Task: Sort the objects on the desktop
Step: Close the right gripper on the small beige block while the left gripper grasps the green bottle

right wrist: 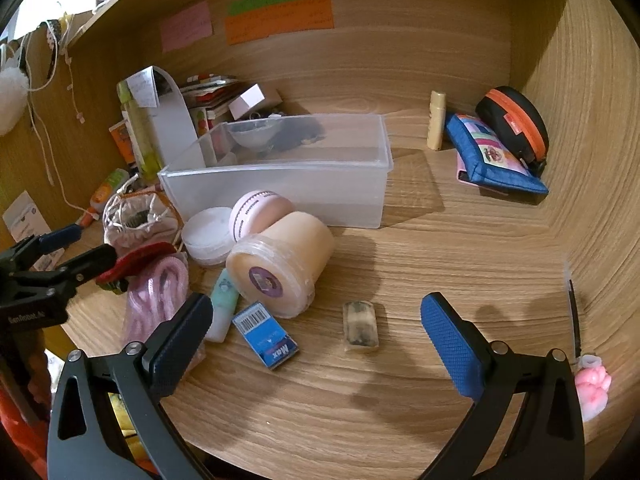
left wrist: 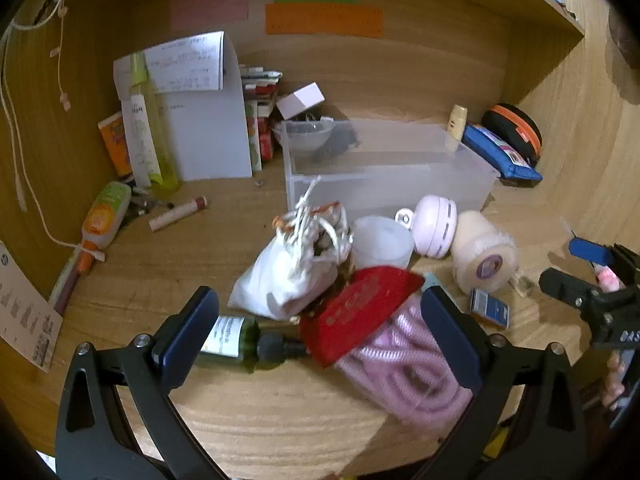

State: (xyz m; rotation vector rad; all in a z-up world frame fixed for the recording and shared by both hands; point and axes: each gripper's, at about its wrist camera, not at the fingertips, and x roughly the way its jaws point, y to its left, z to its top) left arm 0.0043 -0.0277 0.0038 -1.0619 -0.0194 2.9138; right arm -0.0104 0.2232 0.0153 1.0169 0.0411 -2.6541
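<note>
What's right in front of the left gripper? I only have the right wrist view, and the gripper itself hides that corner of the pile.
Observer: A dark green bottle lies on its side just inside the open left gripper, with its black cap end reaching the red mesh piece.
Operator: Anything loose further left of the pile?
Observer: Yes, a pale stick with a brown cap lies alone on the desk, in front of the white notepad.
</note>
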